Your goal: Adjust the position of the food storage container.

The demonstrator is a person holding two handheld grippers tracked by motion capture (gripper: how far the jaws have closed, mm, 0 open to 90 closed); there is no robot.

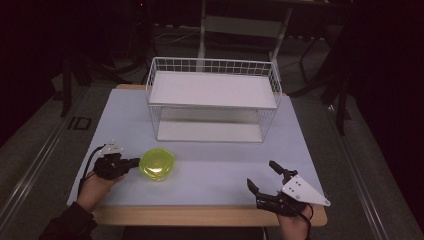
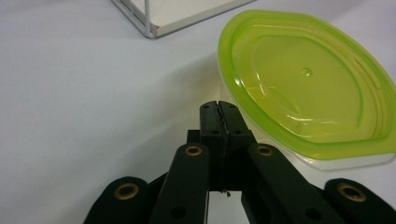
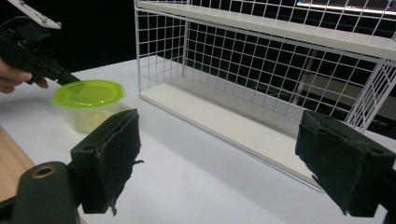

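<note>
A clear tub with a lime-green lid (image 1: pixel 157 163) stands on the white table, front left. My left gripper (image 1: pixel 136 161) lies just left of it, its tip right at the lid's rim. In the left gripper view the jaws (image 2: pixel 219 108) are pressed together with nothing between them, and the lid (image 2: pixel 303 79) lies just to their right. My right gripper (image 1: pixel 261 175) rests open near the front right edge. Its two pads (image 3: pixel 109 161) stand far apart around empty air, and beyond them I see the tub (image 3: pixel 88 100) and the left gripper (image 3: pixel 70 78).
A white wire rack with two shelves (image 1: pixel 212 100) stands at the back middle of the table, open toward me; its lower board (image 3: pixel 233 123) is bare. The table's wooden front edge (image 1: pixel 210 215) runs just below both hands. Dark floor surrounds the table.
</note>
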